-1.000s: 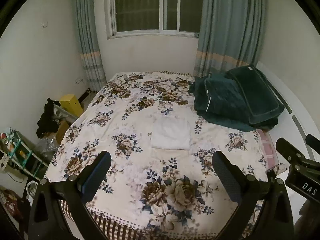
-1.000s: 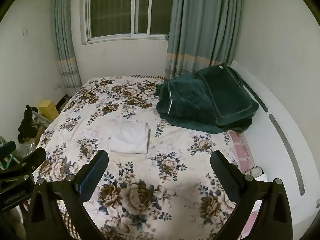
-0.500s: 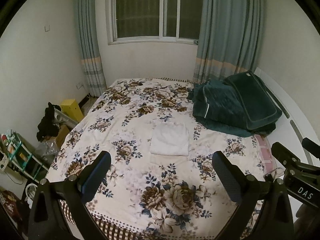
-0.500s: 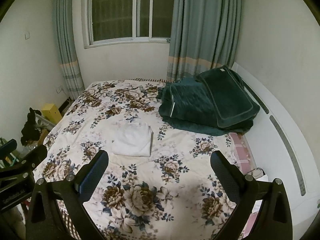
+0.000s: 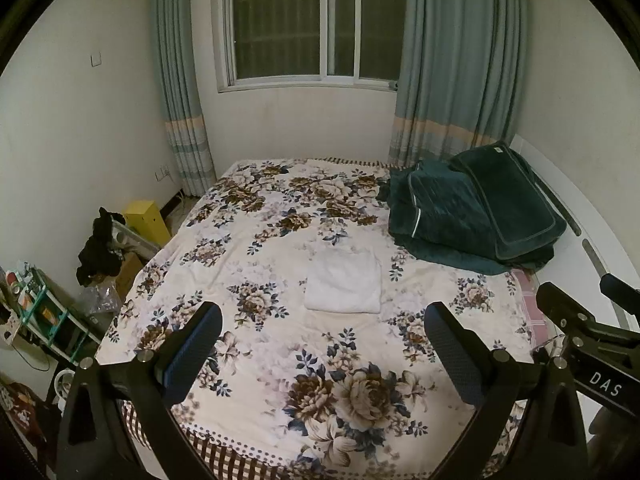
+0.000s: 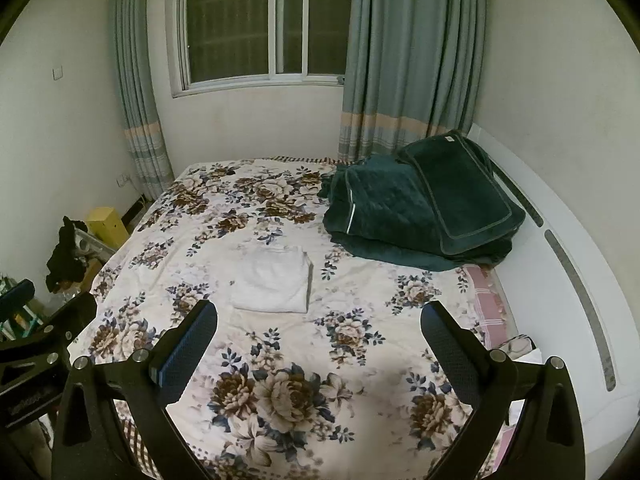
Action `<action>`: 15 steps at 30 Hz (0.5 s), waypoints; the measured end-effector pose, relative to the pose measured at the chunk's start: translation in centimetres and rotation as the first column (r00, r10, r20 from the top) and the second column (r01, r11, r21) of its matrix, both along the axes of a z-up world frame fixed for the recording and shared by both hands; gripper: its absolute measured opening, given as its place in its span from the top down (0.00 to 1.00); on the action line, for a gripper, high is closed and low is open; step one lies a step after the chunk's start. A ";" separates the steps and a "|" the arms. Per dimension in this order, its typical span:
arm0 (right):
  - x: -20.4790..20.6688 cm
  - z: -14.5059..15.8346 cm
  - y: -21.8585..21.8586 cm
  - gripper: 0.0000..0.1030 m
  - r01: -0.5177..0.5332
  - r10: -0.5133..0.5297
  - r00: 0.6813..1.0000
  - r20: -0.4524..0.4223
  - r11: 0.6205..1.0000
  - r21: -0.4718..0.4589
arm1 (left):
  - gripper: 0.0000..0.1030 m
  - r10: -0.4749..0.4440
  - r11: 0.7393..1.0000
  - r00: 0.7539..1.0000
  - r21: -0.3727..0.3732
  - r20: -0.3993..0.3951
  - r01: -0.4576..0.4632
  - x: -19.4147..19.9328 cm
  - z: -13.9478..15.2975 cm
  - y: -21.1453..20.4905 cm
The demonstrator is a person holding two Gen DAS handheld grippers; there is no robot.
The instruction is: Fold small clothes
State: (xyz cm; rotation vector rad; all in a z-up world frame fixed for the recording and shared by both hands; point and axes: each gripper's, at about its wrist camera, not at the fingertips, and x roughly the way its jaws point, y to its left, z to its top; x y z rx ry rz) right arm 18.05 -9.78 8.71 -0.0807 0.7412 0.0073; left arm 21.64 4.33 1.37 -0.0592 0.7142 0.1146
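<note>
A white garment [image 5: 344, 281] lies folded into a neat rectangle near the middle of the flowered bedspread [image 5: 280, 344]; the right wrist view shows the same white garment [image 6: 274, 279] on the bedspread [image 6: 360, 360]. My left gripper [image 5: 322, 322] hangs open above the bed's near end, well short of the garment, with nothing between its fingers. My right gripper [image 6: 318, 320] is open too, empty, and held back over the near part of the bed. Part of the right gripper's frame [image 5: 592, 336] shows at the left view's right edge.
A dark green quilt [image 5: 472, 216] is piled at the bed's far right, by the white headboard [image 6: 560, 264]. Left of the bed stand a yellow box [image 5: 146, 218], dark clothes [image 5: 100, 252] and a cluttered rack [image 5: 36, 312]. A curtained window [image 5: 316, 24] is behind.
Both grippers have pulled back and tilted up, so the bed and folded garment look smaller and lower and more of the window shows. Both jaws stay open and empty.
</note>
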 end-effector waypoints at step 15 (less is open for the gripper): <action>0.1 -0.1 0.0 0.00 -0.003 0.003 1.000 -0.004 1.000 0.002 | 0.00 0.004 1.000 1.000 -0.002 0.003 -0.004 0.1 0.2 0.5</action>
